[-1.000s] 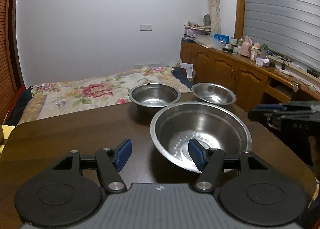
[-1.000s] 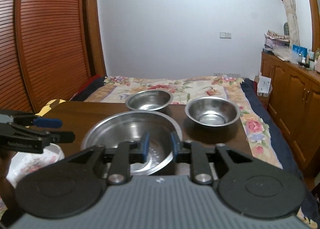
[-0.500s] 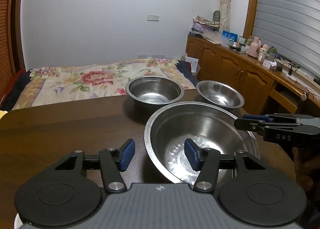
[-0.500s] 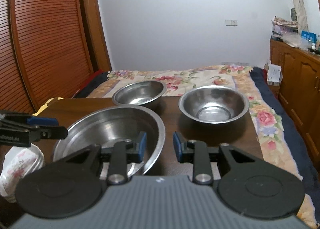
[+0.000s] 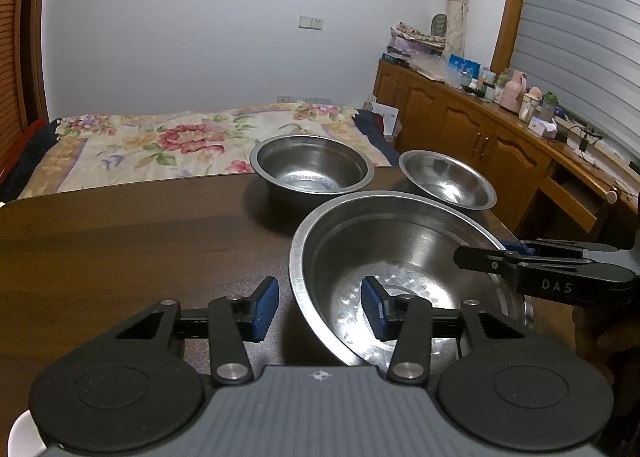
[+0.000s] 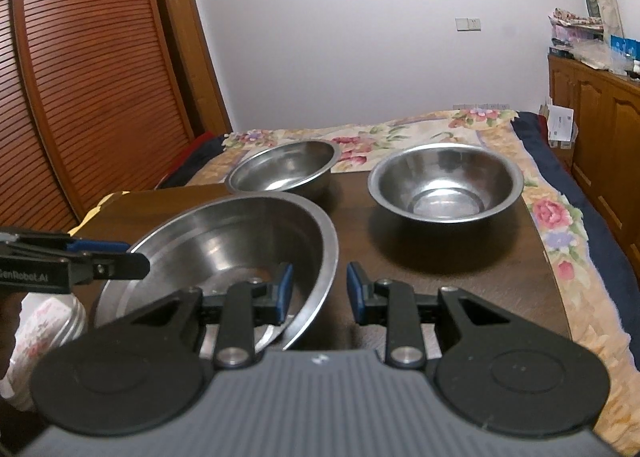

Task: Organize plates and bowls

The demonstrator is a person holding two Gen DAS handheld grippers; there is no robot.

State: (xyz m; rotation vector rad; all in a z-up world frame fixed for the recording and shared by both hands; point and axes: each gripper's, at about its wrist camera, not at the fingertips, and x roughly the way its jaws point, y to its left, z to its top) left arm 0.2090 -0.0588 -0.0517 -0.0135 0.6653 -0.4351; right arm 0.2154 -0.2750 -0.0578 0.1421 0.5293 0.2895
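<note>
Both grippers' fingers [image 5: 266, 309] astride (open) bowl [image 5: 400, 257] rim

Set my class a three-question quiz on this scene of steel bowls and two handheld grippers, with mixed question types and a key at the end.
1. How many steel bowls stand on the wooden table? A) two B) three C) four
2. True or false: the left gripper is shut on the large steel bowl.
3. Fill in: the right gripper, jaws open, straddles the large steel bowl's ____.
Key: 1 B: the large steel bowl, the far-left bowl and the far-right bowl. 2 False: it is open around the rim. 3 rim.
</note>
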